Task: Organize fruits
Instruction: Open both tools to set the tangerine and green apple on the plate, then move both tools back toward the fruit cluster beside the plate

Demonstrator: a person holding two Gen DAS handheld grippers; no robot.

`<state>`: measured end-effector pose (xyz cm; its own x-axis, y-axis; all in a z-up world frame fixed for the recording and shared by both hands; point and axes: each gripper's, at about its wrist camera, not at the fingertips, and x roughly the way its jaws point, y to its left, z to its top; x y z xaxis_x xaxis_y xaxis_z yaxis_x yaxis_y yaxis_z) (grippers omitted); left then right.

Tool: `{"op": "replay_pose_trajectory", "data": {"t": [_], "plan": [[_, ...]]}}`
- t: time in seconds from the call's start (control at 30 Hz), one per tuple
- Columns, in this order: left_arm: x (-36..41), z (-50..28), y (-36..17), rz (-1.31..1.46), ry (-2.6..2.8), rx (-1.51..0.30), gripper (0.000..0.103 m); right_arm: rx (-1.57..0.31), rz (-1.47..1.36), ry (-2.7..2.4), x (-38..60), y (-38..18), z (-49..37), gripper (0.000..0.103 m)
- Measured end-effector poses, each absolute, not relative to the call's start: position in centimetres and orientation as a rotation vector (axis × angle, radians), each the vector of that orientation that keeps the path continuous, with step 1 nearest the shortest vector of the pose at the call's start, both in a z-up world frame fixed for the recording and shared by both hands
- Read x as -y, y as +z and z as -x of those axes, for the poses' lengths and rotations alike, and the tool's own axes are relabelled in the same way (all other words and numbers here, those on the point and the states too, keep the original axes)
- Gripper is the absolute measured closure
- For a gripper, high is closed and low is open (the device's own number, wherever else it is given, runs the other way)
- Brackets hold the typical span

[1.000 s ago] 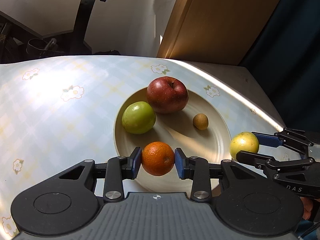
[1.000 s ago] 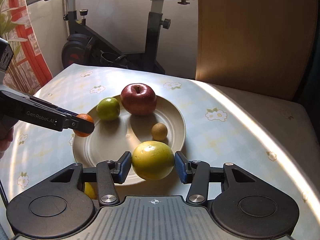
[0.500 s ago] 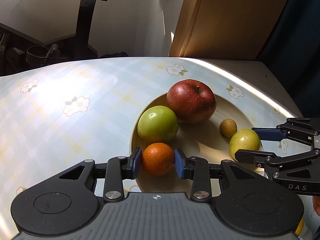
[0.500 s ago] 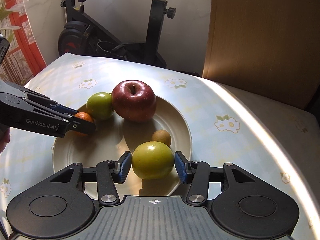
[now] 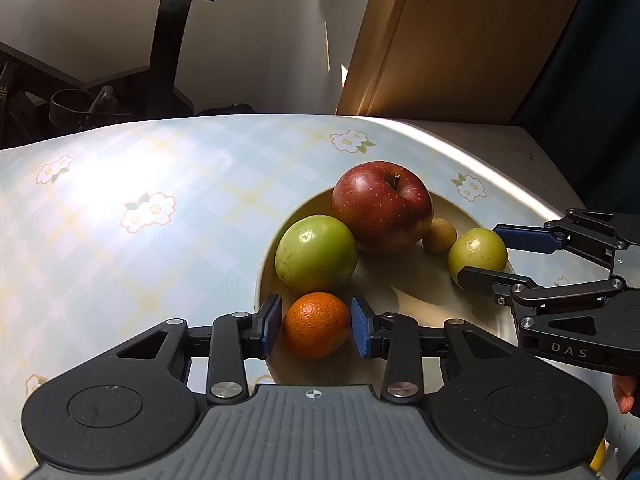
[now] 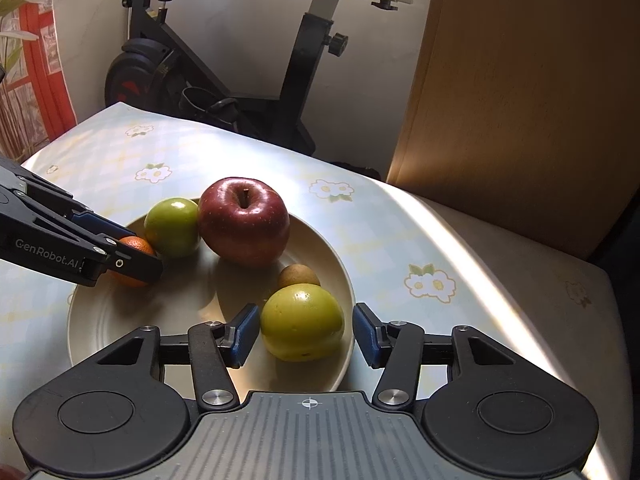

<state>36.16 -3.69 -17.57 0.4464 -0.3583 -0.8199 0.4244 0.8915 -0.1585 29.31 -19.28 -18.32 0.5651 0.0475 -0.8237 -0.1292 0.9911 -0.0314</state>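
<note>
On plate (image 6: 344, 276), near edge: orange (image 5: 316, 325), yellow-green fruit (image 6: 302, 322)
Left gripper (image 5: 316, 326): opening, orange between
Right gripper (image 6: 305, 334): opening, fruit freed
Handling: round, firm, rolls; grip at widest girth

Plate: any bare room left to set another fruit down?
Bare patch in the plate middle and near-left, bordered by the orange, red apple and yellow-green fruit. The far arc is crowded: green apple, red apple and small brown fruit sit close together. Both grippers' jaws are opening around their fruit.
</note>
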Motion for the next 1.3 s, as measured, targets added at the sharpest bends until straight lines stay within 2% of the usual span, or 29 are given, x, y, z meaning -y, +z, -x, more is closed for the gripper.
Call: {"op": "replay_pose_trajectory", "data": {"t": [0.27, 0.4, 0.8, 1.3], "plan": [[3.3, -35.6, -16.8, -0.062, -0.469, -0.999, 0.060, -0.944, 0.058, 0.077, 20.1, -17.1, -27.9, 0.051], [2.9, -34.4, -15.7, -0.061, -0.461, -0.982, 0.052, -0.927, 0.026, 0.067, 20.6, -16.1, -26.6, 0.051], [0.9, -30.3, -13.0, -0.044, -0.439, -0.934, 0.052, -0.882, -0.073, 0.041, 21.2, -13.9, -22.5, 0.051], [-1.1, -24.8, -12.8, -0.011, -0.438, -0.934, 0.052, -0.869, -0.157, 0.025, 20.3, -13.4, -17.8, 0.051]]}}
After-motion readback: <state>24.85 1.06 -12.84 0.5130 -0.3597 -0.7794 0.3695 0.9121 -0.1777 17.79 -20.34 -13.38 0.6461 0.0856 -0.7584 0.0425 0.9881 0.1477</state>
